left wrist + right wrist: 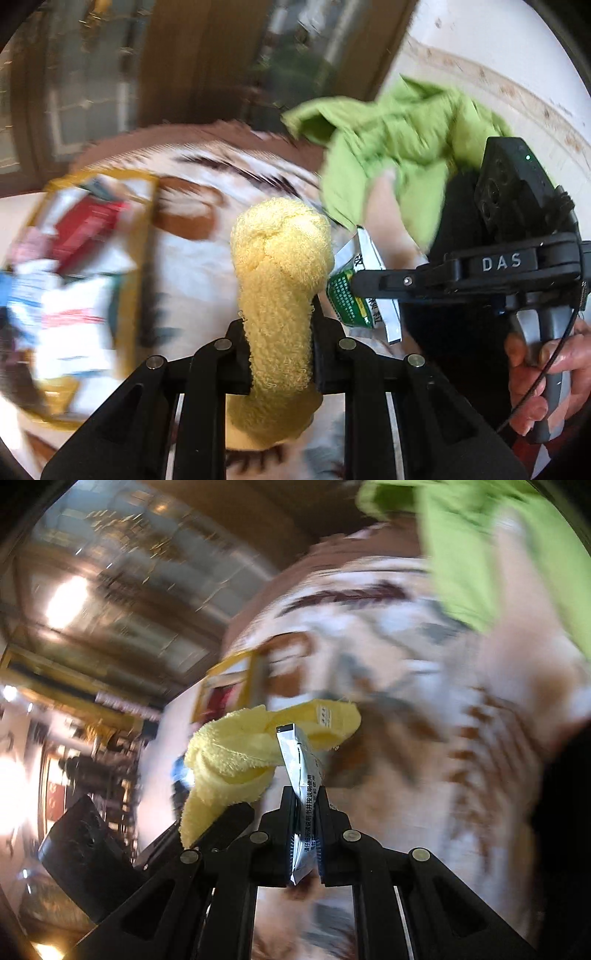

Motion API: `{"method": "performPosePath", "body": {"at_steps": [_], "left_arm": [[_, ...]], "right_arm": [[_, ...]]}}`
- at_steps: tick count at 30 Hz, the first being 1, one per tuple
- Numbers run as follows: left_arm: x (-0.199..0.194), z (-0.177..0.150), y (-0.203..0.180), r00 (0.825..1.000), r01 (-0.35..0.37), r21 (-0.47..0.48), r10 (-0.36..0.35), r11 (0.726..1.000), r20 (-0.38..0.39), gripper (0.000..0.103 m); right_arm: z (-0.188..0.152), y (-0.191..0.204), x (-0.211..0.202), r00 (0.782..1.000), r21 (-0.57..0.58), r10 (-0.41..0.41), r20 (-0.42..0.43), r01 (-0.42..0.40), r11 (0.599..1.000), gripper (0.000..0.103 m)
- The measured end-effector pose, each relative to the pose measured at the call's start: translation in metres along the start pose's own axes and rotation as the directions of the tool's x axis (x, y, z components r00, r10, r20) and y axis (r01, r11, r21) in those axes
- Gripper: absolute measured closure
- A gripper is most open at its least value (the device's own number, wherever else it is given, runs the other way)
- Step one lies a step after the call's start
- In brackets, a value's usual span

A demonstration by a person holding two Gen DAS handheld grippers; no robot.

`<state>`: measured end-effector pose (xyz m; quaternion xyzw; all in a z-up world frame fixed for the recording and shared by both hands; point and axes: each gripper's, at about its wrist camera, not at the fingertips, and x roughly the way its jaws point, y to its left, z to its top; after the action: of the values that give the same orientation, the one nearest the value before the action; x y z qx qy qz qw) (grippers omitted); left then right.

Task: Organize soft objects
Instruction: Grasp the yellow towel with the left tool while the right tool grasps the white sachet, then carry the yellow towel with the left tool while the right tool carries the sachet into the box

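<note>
Left gripper clamps one yellow towel at frame centre; right gripper pinches one silver sachet; one green cloth upper right.

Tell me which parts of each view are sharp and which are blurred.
Left wrist view: the fluffy yellow terry towel and the green-printed foil sachet look sharp; the yellow-rimmed box smears. Right wrist view: the sachet is crisp; the patterned cloth and the lime-green garment streak.
</note>
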<state>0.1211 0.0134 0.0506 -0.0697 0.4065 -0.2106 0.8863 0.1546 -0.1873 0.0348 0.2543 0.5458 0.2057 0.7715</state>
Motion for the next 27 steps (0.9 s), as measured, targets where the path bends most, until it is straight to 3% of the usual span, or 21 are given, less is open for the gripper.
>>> {"method": "performPosePath", "body": {"at_steps": [4, 9, 16, 21, 23, 25, 26, 27], "left_arm": [[-0.036, 0.011, 0.047, 0.995, -0.071, -0.058, 0.075, 0.996, 0.067, 0.084], [-0.056, 0.012, 0.1, 0.985, -0.15, -0.12, 0.159, 0.981, 0.069, 0.084], [-0.043, -0.011, 0.146, 0.973, -0.228, -0.182, 0.231, 0.957, -0.004, 0.084], [-0.033, -0.036, 0.16, 0.948, -0.319, -0.195, 0.311, 0.928, -0.07, 0.082], [-0.033, -0.039, 0.156, 0.939, -0.343, -0.17, 0.338, 0.924, -0.059, 0.075], [-0.035, -0.037, 0.15, 0.93, -0.367, -0.154, 0.364, 0.917, -0.048, 0.034], [-0.039, -0.036, 0.146, 0.923, -0.383, -0.15, 0.382, 0.911, -0.035, 0.027], [-0.045, -0.035, 0.143, 0.917, -0.395, -0.15, 0.397, 0.906, -0.017, 0.027]], "right_arm": [[0.011, 0.062, 0.024, 1.0, -0.102, 0.031, -0.004, -0.031, 0.994, 0.093], [0.024, 0.128, 0.066, 1.0, -0.212, 0.019, -0.012, -0.021, 0.977, 0.093], [0.03, 0.177, 0.134, 0.991, -0.363, -0.132, -0.013, 0.118, 0.924, 0.093], [0.017, 0.186, 0.174, 0.971, -0.442, -0.236, -0.025, 0.201, 0.874, 0.09], [0.01, 0.187, 0.184, 0.965, -0.478, -0.258, -0.033, 0.212, 0.852, 0.083], [0.01, 0.187, 0.184, 0.969, -0.486, -0.245, -0.032, 0.199, 0.851, 0.072], [0.011, 0.186, 0.18, 0.975, -0.476, -0.214, -0.051, 0.165, 0.864, 0.066], [0.014, 0.184, 0.177, 0.979, -0.46, -0.192, -0.064, 0.142, 0.876, 0.058]]}}
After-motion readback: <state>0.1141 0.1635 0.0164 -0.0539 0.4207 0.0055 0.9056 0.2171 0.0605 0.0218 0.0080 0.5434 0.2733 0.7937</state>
